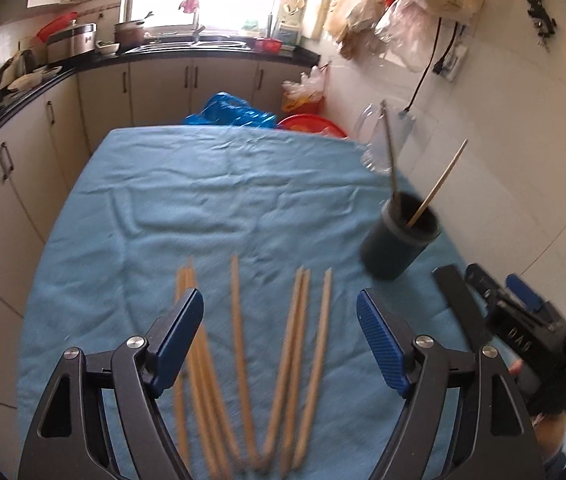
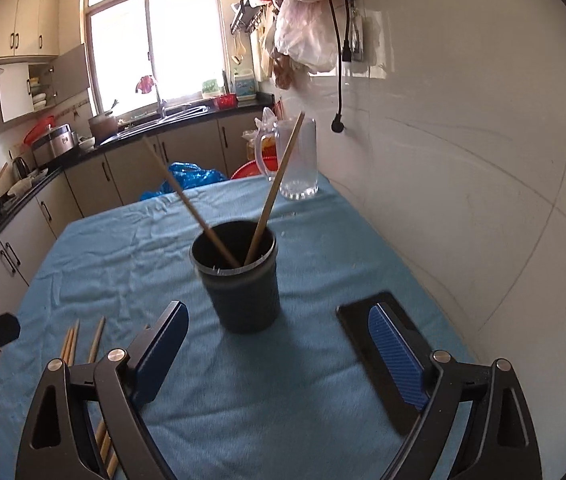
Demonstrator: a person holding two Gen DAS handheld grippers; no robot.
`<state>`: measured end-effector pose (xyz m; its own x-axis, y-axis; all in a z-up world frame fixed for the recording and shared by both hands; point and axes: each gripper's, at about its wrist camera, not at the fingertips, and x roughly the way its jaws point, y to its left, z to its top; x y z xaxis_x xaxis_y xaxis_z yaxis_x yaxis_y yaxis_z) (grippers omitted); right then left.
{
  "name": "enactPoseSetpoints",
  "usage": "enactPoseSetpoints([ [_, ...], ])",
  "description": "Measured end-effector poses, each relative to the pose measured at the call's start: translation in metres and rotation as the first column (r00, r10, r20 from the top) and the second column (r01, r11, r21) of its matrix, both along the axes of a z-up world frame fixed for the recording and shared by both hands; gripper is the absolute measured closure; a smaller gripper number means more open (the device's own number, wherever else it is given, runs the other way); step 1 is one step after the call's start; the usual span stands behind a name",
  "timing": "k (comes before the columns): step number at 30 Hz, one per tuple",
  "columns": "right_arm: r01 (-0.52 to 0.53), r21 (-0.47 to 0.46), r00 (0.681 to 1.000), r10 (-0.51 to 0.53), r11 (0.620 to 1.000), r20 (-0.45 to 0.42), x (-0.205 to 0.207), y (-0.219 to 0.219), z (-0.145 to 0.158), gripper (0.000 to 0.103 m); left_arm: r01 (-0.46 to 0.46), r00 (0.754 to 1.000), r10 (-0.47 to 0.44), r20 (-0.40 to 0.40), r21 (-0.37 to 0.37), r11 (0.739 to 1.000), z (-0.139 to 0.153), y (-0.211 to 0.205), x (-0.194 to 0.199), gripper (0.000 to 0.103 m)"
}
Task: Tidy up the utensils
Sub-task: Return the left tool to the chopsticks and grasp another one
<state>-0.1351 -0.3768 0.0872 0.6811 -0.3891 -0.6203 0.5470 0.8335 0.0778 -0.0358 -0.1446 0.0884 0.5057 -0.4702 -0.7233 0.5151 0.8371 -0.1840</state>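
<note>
Left wrist view: the left gripper (image 1: 279, 340) is seen spread wide, with nothing between its blue pads, directly above a row of loose wooden chopsticks (image 1: 239, 344) laid on the blue cloth (image 1: 203, 208). Their long axes run away from the fingers, roughly in line with the gripper's pointing, so a closing across them is judged to suit a sideways pinch. The left hand is plainly the nearer one to them. In the right wrist view the right gripper (image 2: 279, 344) is likewise held wide and empty, with only chopstick tips visible off to its left. Just ahead of it, the dark cup (image 2: 243, 284) stands upright, two chopsticks (image 2: 271, 196) leaning inside it in a V. A flat black slab (image 2: 379, 356) lies under the right finger. Farther back, a clear glass jug (image 2: 299, 160) stands near the cloth's far edge.
</note>
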Motion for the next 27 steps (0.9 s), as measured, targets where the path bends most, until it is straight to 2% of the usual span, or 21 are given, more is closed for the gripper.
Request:
enactPoseSetpoints([
  [2,-0.005,-0.006,1.0,0.005,1.0,-0.021,0.001,0.006,-0.005,0.009,-0.008,1.0,0.008,-0.007,0.025,1.0,-0.009,0.01,-0.001,0.025],
  [4,-0.052,0.052,0.997,0.054,0.997,-0.048,0.002,0.006,-0.014,0.009,-0.031,0.999,0.032,-0.039,0.036,0.999,-0.02,0.026,0.004,0.025],
  [8,-0.074,0.191,0.995,0.084,0.979,-0.047,0.001,0.003,-0.027,0.009,-0.091,0.987,0.094,-0.128,0.03,0.995,-0.039,0.054,0.025,0.025],
  [11,-0.119,0.228,0.987,0.14,0.966,-0.079,0.008,0.008,-0.037,0.026,-0.126,0.966,0.127,-0.225,0.019,0.992,-0.057,0.068,0.045,0.026],
  [13,-0.145,0.254,0.981,0.172,0.956,-0.088,0.014,0.014,-0.04,0.036,-0.127,0.951,0.124,-0.283,0.006,0.992,-0.067,0.072,0.057,0.036],
  [14,-0.165,0.269,0.977,0.195,0.949,-0.088,0.016,0.017,-0.042,0.038,-0.126,0.946,0.122,-0.3,0.004,0.992,-0.07,0.071,0.06,0.04],
  [16,-0.182,0.281,0.972,0.215,0.942,-0.092,0.018,0.023,-0.047,0.04,-0.129,0.933,0.134,-0.334,0.038,0.991,-0.081,0.069,0.07,0.061],
  [17,-0.186,0.281,0.971,0.219,0.942,-0.093,0.018,0.026,-0.048,0.04,-0.126,0.93,0.135,-0.342,0.049,0.991,-0.085,0.066,0.072,0.064],
  [21,-0.196,0.282,0.967,0.234,0.939,-0.105,0.022,0.03,-0.051,0.04,-0.116,0.92,0.136,-0.366,0.076,0.99,-0.1,0.058,0.082,0.069],
  [27,-0.194,0.292,0.964,0.237,0.937,-0.121,0.026,0.027,-0.054,0.04,-0.097,0.934,0.138,-0.33,0.137,0.986,-0.107,0.042,0.087,0.074],
])
